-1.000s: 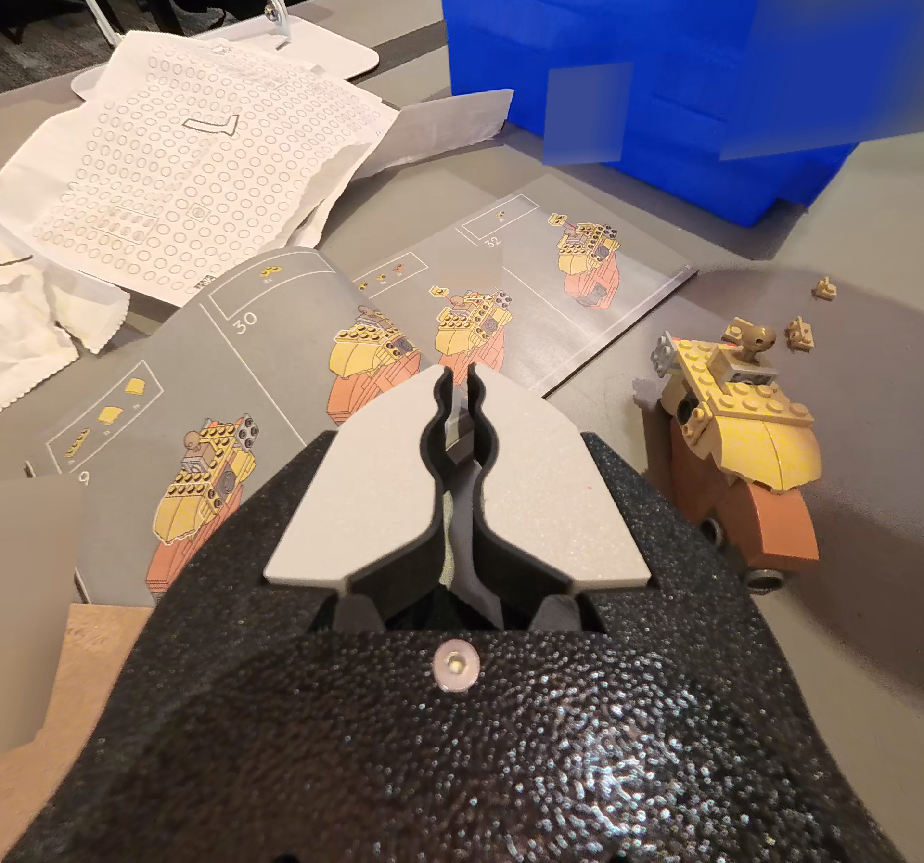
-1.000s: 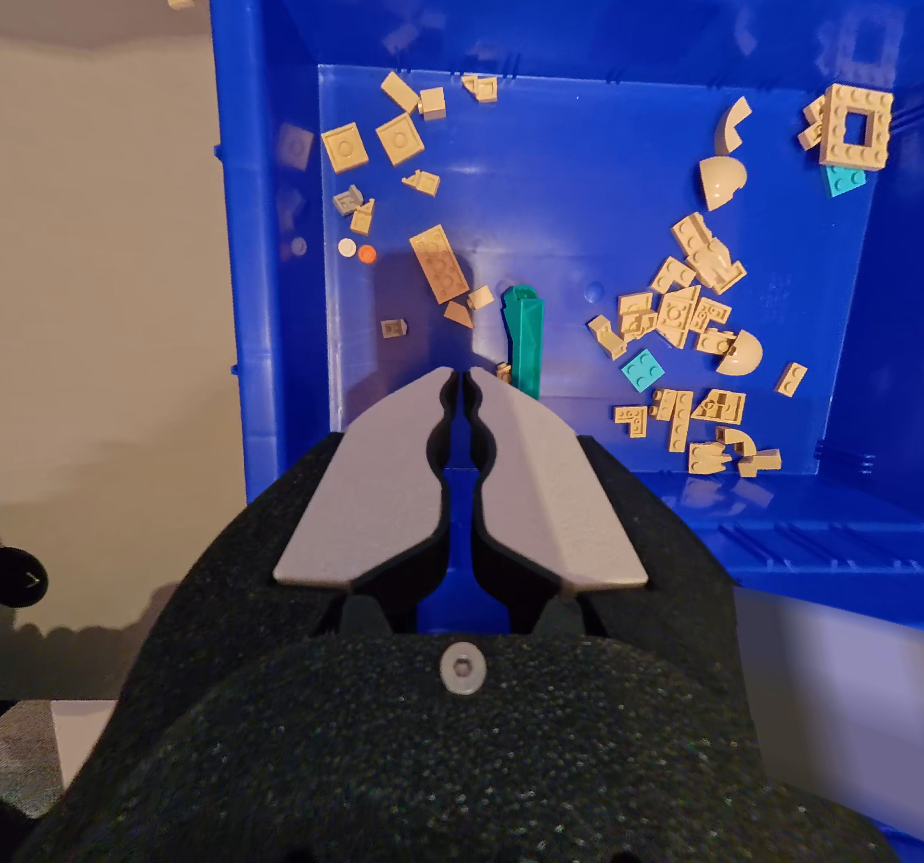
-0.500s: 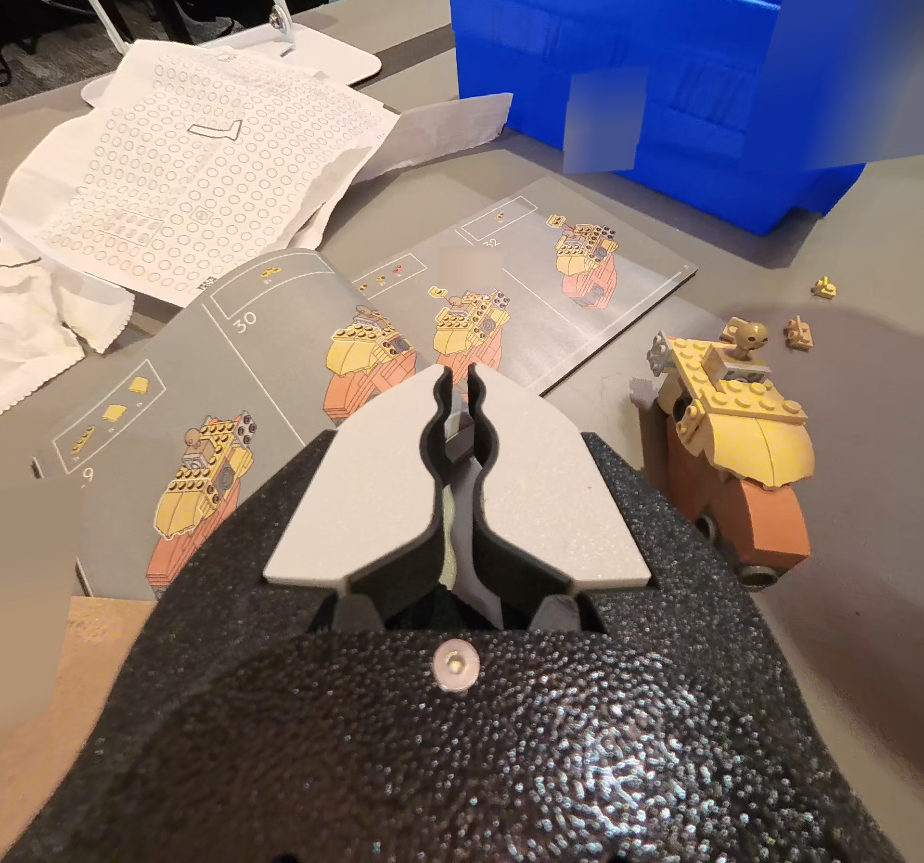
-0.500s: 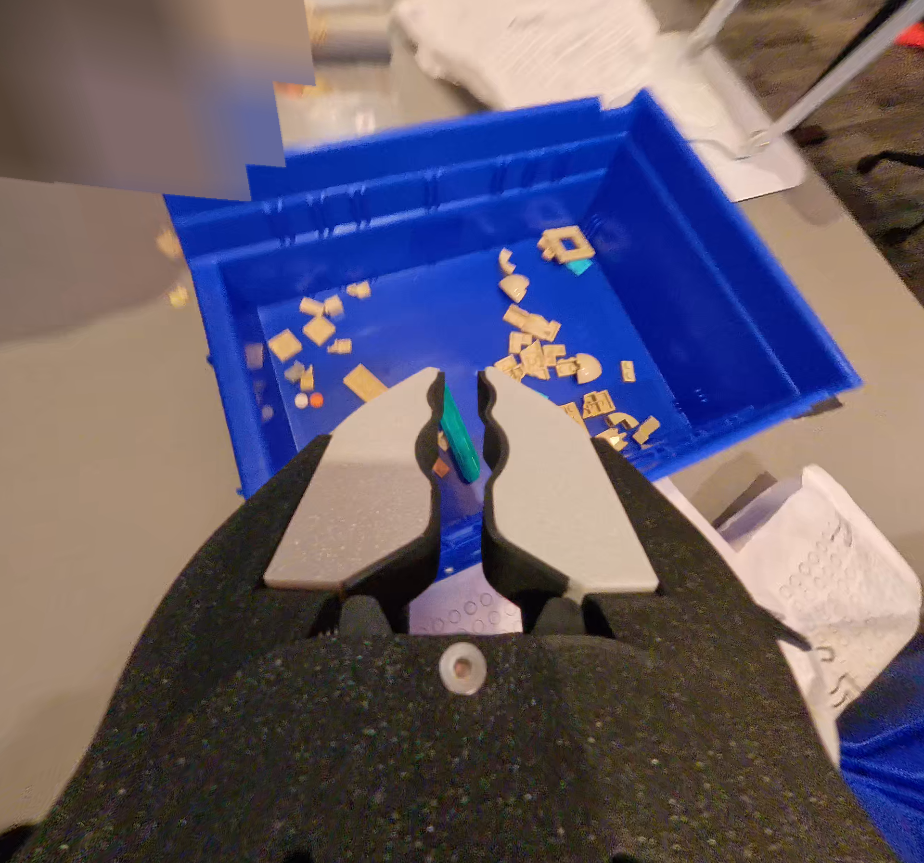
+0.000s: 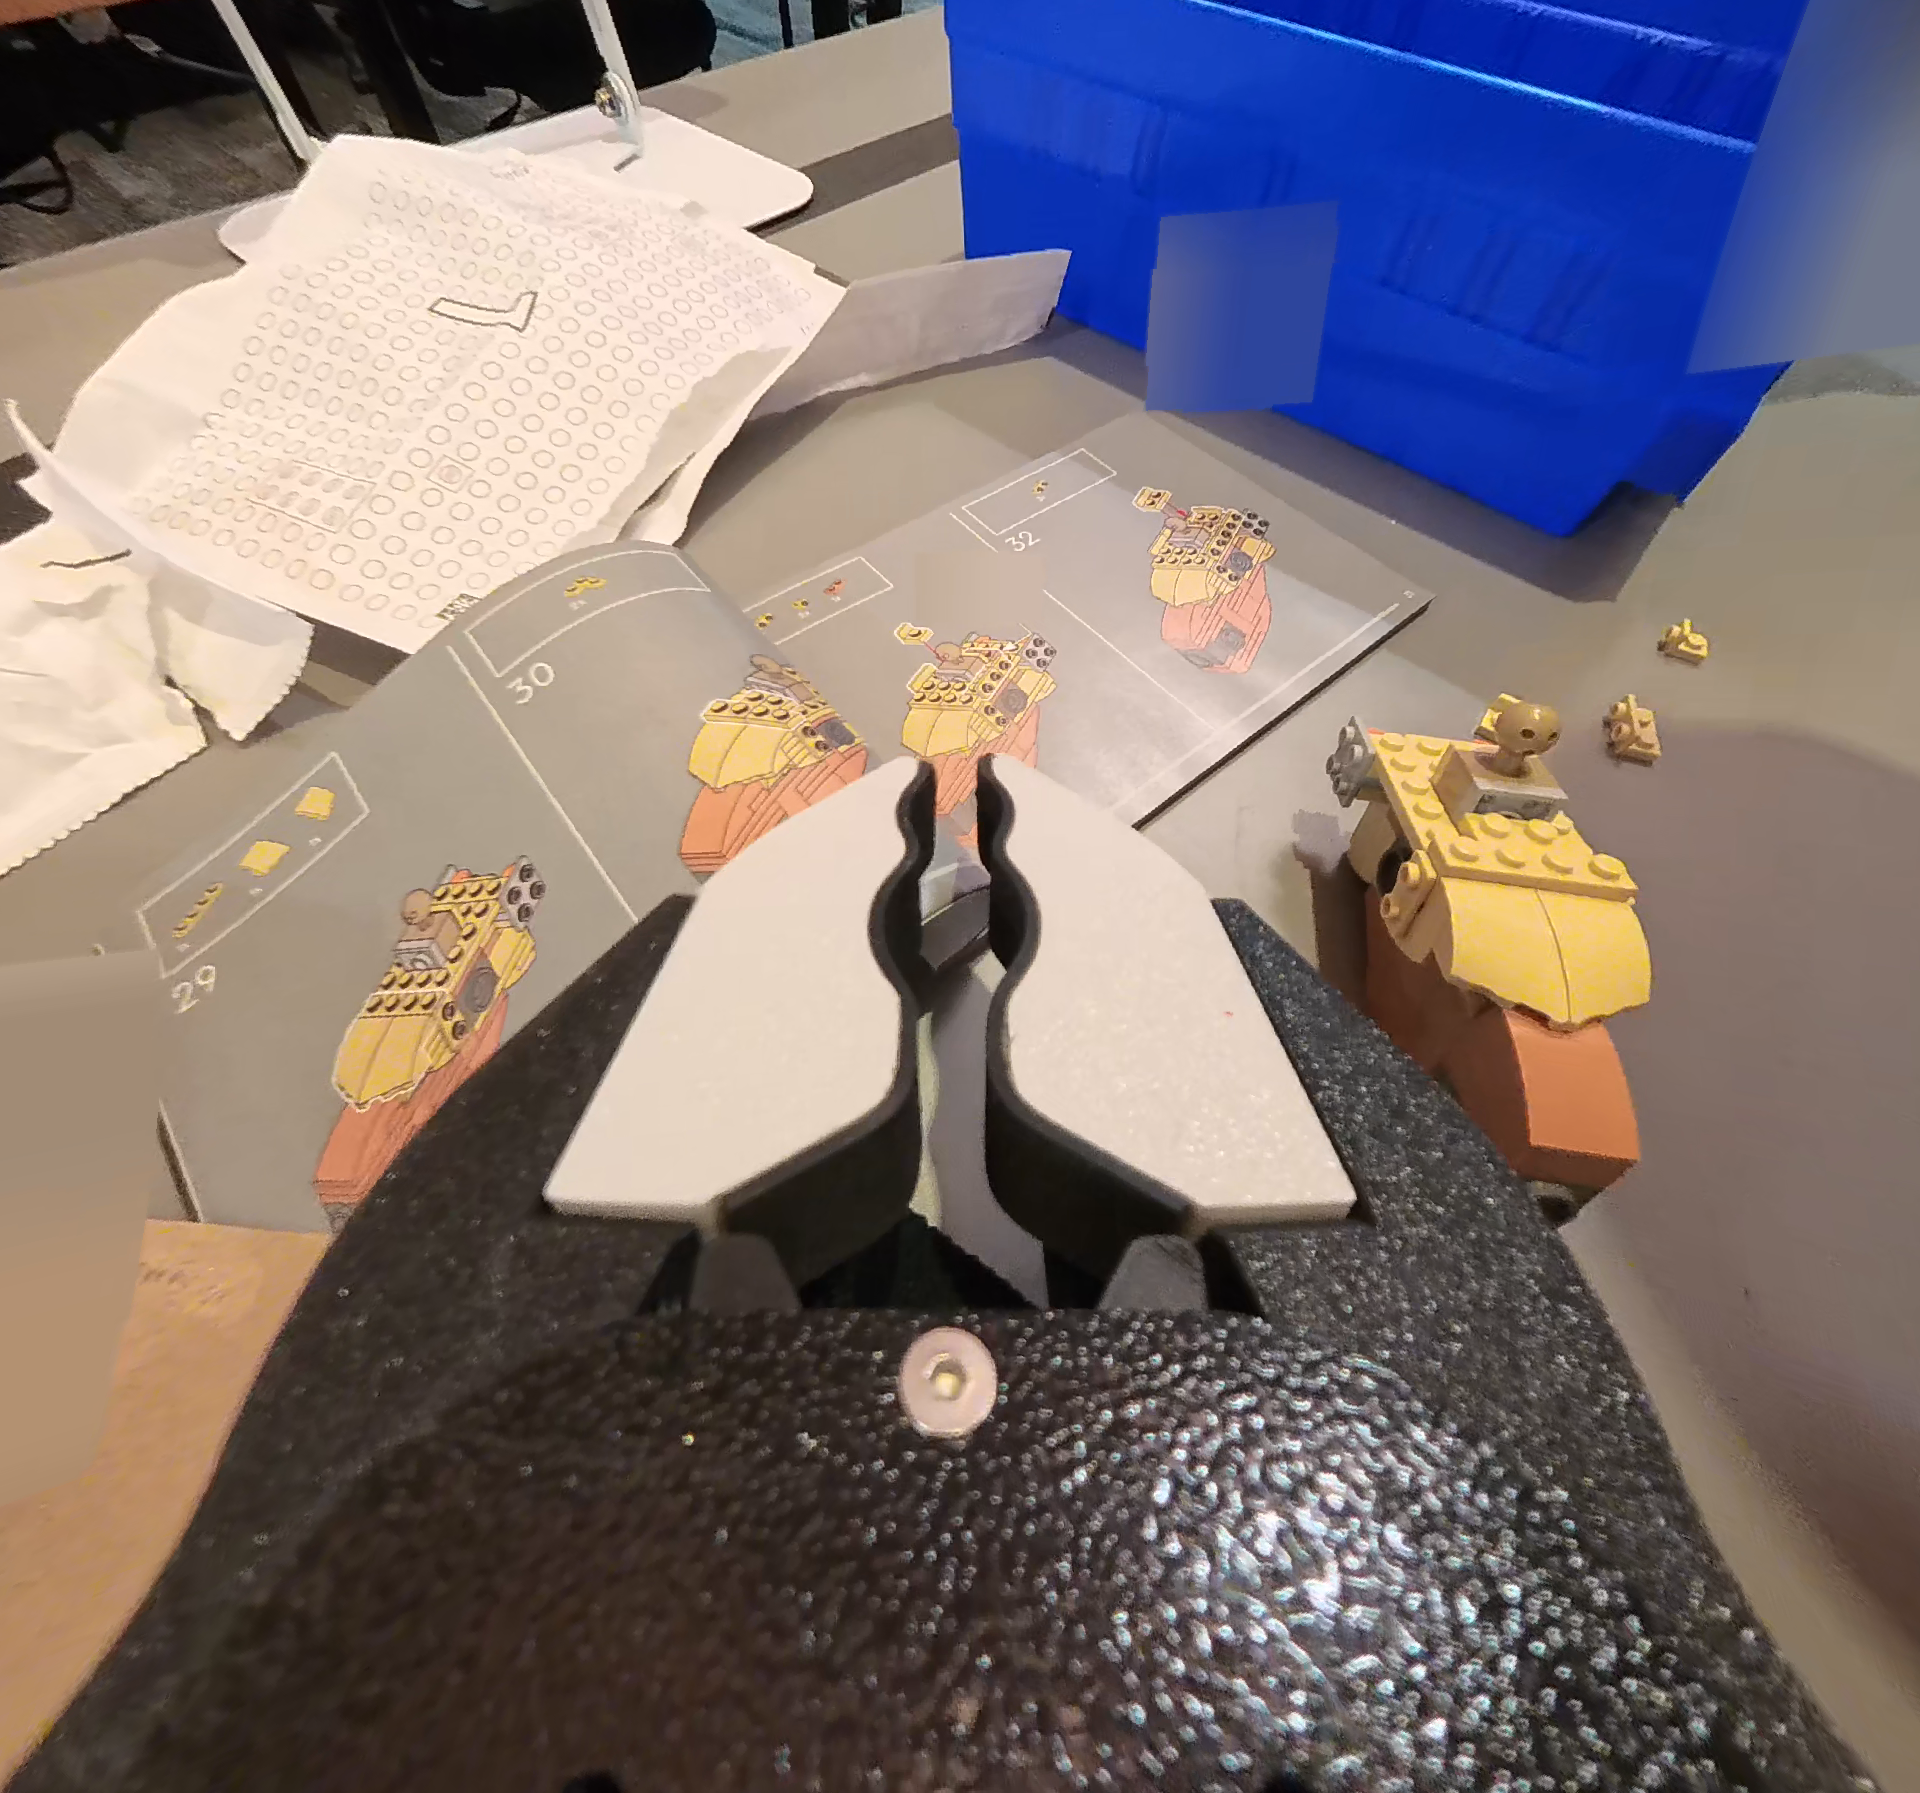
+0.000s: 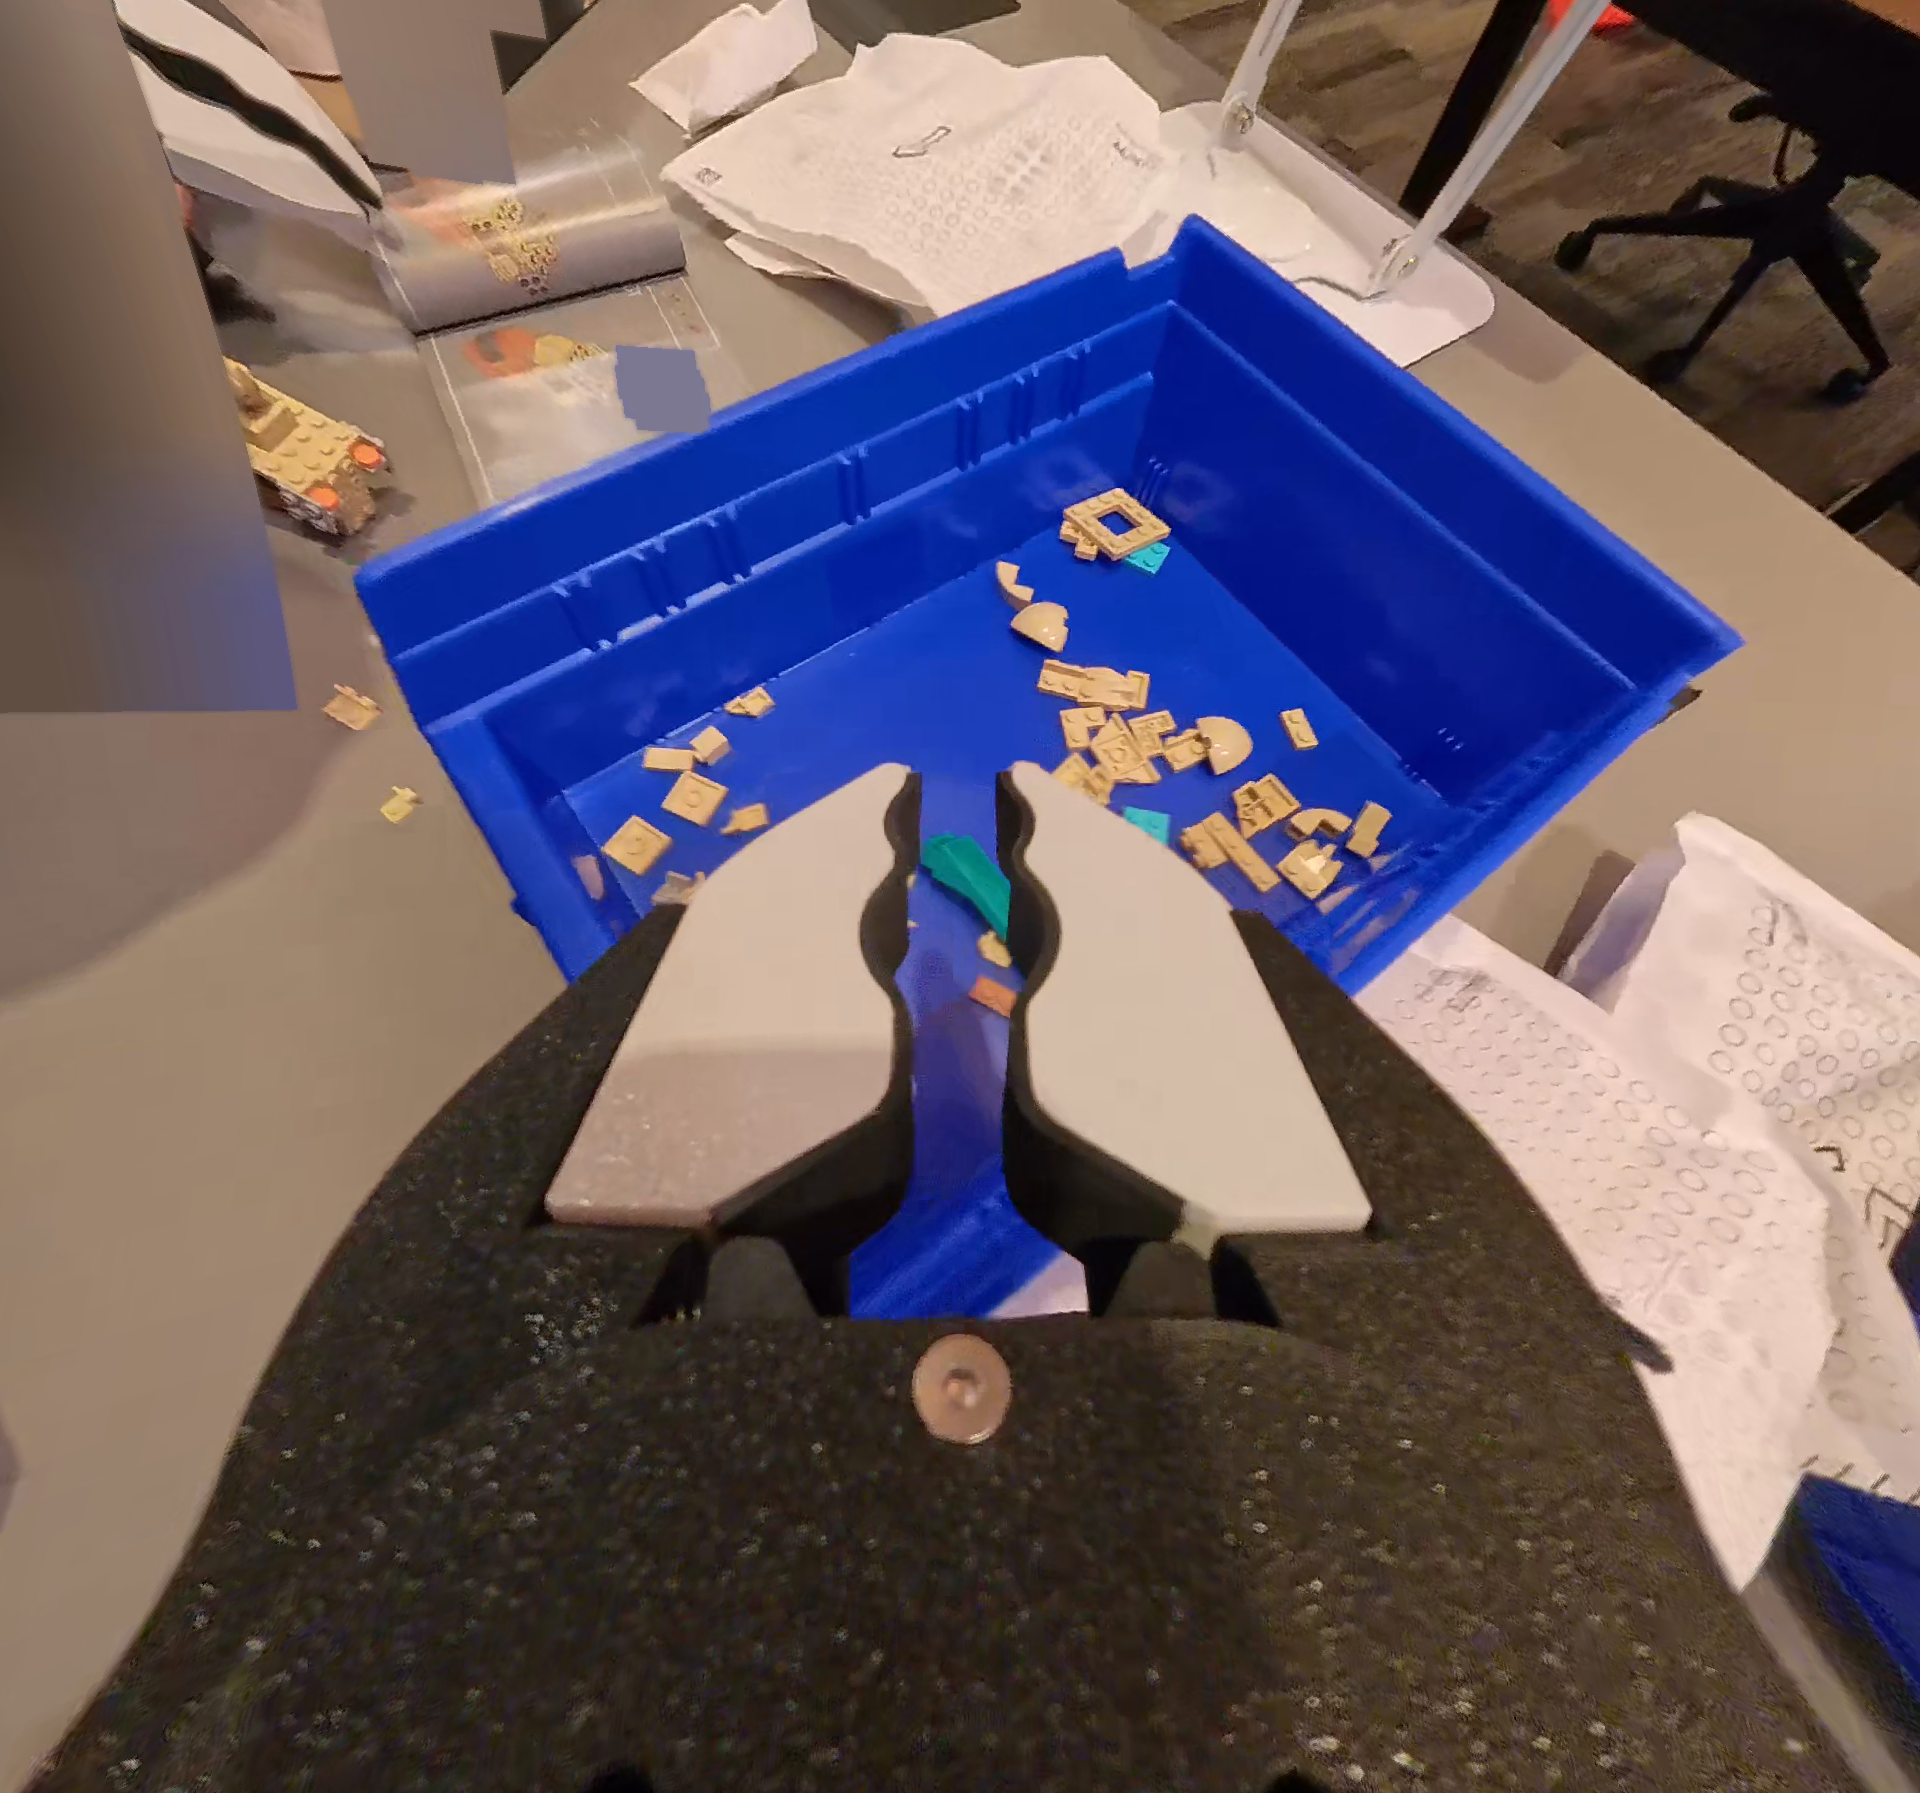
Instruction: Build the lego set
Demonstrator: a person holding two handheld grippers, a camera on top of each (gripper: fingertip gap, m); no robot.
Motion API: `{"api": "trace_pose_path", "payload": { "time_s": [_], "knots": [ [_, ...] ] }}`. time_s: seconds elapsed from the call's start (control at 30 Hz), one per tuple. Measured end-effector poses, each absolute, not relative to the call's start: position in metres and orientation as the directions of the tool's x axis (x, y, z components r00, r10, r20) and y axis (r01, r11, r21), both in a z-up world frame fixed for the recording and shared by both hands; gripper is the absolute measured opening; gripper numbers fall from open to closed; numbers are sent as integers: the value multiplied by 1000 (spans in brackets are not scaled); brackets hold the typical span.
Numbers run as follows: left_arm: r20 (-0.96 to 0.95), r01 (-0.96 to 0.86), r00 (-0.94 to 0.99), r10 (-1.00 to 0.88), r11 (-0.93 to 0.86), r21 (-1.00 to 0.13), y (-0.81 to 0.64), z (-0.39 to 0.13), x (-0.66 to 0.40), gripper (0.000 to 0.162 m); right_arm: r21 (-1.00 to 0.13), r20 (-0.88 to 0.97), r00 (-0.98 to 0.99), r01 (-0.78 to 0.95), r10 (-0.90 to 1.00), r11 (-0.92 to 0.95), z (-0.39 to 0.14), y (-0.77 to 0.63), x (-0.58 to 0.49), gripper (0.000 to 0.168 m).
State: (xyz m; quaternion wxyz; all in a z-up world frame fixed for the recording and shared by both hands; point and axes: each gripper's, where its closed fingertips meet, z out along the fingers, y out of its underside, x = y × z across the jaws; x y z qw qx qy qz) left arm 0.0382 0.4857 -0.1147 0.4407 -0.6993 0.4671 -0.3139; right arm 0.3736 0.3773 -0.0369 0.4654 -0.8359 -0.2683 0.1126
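Note:
The partly built tan and brown lego model [image 5: 1496, 912] stands on the grey table, to the right of my left gripper [image 5: 956, 772]. That gripper hovers over the open instruction booklet [image 5: 623, 704], shut and empty. My right gripper [image 6: 958, 787] is above the near edge of the blue bin [image 6: 1351, 455], its fingers a small gap apart with nothing between them. The bin holds several loose tan pieces [image 6: 1122, 735] and a teal brick separator [image 6: 971, 876], which shows between the fingertips. The model also shows in the right wrist view [image 6: 307, 455].
Two small tan pieces [image 5: 1631, 730] lie on the table beyond the model, near the blue bin [image 5: 1351, 133]. Torn white paper bags [image 5: 447, 393] lie left of the bin and another [image 6: 1662, 1120] lies on its right. A white stand base [image 6: 1382, 289] sits behind the bin. The gap from one gripper's tips to the other's is roughly 35 centimeters.
My right gripper has risen and pulled back from inside the bin, now looking down on the whole bin, and its fingers have parted slightly. My left gripper has shifted a little.

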Motion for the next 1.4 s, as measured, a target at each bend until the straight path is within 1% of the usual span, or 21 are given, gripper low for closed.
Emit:
{"api": "trace_pose_path", "payload": {
  "time_s": [0.2,0.3,0.4,0.47,0.67,1.07,1.4],
  "knots": [
    [25,-347,372,-928,-164,-923,485,-107,38,7,-845,33,835,316,549,-431,-44,370,331,13],
    [22,-346,373,-927,-161,-924,485,-107,38,7,-843,27,858,295,512,-449,-51,374,321,14],
    [24,-343,376,-926,-163,-925,485,-107,37,7,-851,53,859,306,510,-426,-52,374,314,14],
    [24,-341,377,-926,-163,-926,485,-107,37,7,-866,35,861,280,508,-414,-51,374,311,14],
    [18,-348,379,-925,-161,-923,486,-109,38,7,-889,27,867,249,498,-384,-55,377,306,14],
    [3,-327,384,-923,-139,-935,489,-107,39,7,-847,89,858,333,505,-415,-83,379,305,15],
    [-23,-311,399,-917,-111,-944,493,-103,38,7,-853,44,903,257,427,-455,-89,376,324,15]
  ]
}}
